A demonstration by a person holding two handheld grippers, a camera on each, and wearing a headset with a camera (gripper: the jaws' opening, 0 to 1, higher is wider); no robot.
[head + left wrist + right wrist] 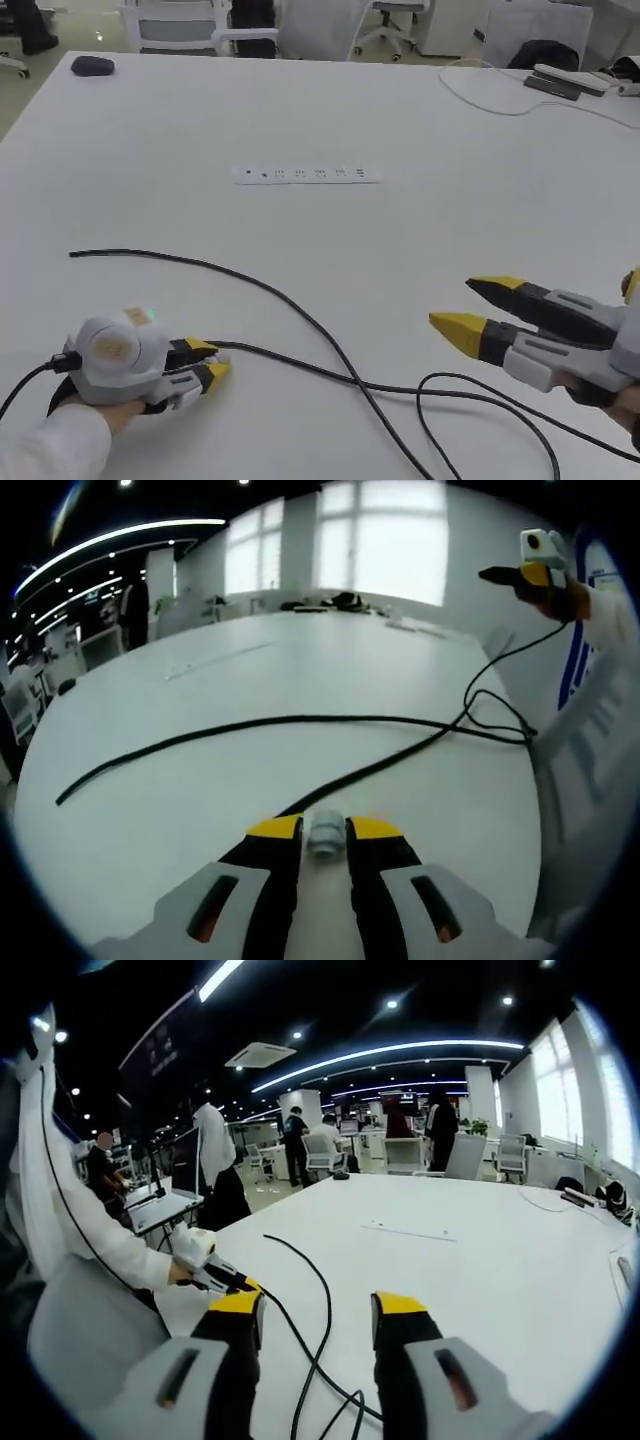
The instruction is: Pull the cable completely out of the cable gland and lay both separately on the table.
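At the near left of the white table (420,230), I am clamping the small pale-grey cylindrical cable gland (323,838) between the narrow yellow-tipped jaws of my left gripper (208,362). I cannot tell whether the long black cable (300,719) starting just beyond it is touching it. The cable is lying in loose curves towards the right. My right gripper (455,302) is hovering at the near right, jaws spread apart on nothing.

Black cable (330,718) in pale cable gland (324,837)
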